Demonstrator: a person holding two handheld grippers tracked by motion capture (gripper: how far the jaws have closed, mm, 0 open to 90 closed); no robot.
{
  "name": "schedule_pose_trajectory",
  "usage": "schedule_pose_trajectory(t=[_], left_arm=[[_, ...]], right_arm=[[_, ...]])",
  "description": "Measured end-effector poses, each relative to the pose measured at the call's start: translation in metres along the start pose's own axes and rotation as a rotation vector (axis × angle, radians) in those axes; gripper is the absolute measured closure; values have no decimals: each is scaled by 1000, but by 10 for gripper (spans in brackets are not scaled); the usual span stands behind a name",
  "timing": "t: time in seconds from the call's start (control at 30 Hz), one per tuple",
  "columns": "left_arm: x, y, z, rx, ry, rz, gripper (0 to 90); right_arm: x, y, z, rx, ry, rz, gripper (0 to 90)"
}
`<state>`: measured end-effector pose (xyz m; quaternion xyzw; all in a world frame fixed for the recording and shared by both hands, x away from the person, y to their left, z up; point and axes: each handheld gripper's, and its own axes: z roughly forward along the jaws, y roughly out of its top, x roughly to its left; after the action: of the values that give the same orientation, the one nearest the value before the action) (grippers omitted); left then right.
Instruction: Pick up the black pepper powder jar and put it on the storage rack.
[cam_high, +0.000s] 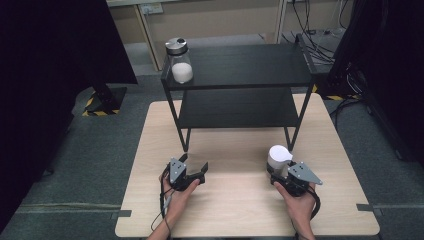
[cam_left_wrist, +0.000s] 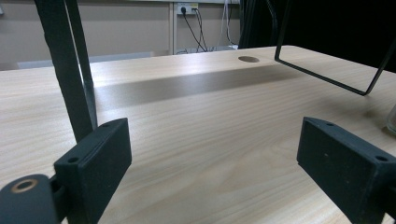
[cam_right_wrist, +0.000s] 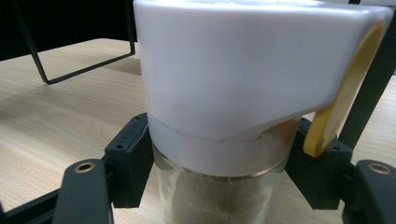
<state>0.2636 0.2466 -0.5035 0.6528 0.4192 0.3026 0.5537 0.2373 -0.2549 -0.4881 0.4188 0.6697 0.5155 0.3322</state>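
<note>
High view: a pale wood-grain desk (cam_high: 240, 200) stands on grey carpet, dark curtains at both sides and cables trailing at the far right. A black two-tier shelf rack (cam_high: 240, 90) straddles the desk's far edge; a glass jar with a metal lid (cam_high: 180, 61), part full of white grains, sits at the top tier's left corner. Near the desk's front edge, the left tongs (cam_high: 192, 169) rest left of centre, jaws wide and empty. The right tongs (cam_high: 277, 172), right of centre, grip a white-capped glass shaker (cam_high: 279, 159) standing upright just in front of the rack's right leg.

Left gripper view: the two black jaws stand far apart over bare wood. The rack's leg (cam_left_wrist: 65, 70) rises at left, a wire foot loop (cam_left_wrist: 327, 77) lies at right, and a wall socket with plugged cables shows beyond the far edge.

Right gripper view: the jaws press both sides of the shaker's glass body just under its white cap; brownish powder fills the glass, and a yellow flap (cam_right_wrist: 345, 88) hangs at the cap's side. No lettering is readable.
</note>
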Motion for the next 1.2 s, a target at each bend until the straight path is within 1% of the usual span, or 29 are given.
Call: schedule_pose_trajectory(t=[0.27,0.43,0.57,0.7,0.83,0.93,1.2], left_arm=[[0,0,0,1,0,2,93],[-1,0,0,1,1,3,93],[-1,0,0,1,1,4,93],[-1,0,0,1,2,5,92],[-1,0,1,1,1,6,91],[-2,0,1,2,1,8,91],[-2,0,1,2,0,11,91]], right_arm=[[6,0,-1,0,-23,4,308],[8,4,-3,-3,-15,-2,308],[9,9,-8,-27,-16,-5,308],[10,14,-13,-58,-13,5,308],[11,20,-17,-81,-12,0,308],[11,25,-20,-101,-6,9,308],[14,39,-25,-143,-4,-8,309]])
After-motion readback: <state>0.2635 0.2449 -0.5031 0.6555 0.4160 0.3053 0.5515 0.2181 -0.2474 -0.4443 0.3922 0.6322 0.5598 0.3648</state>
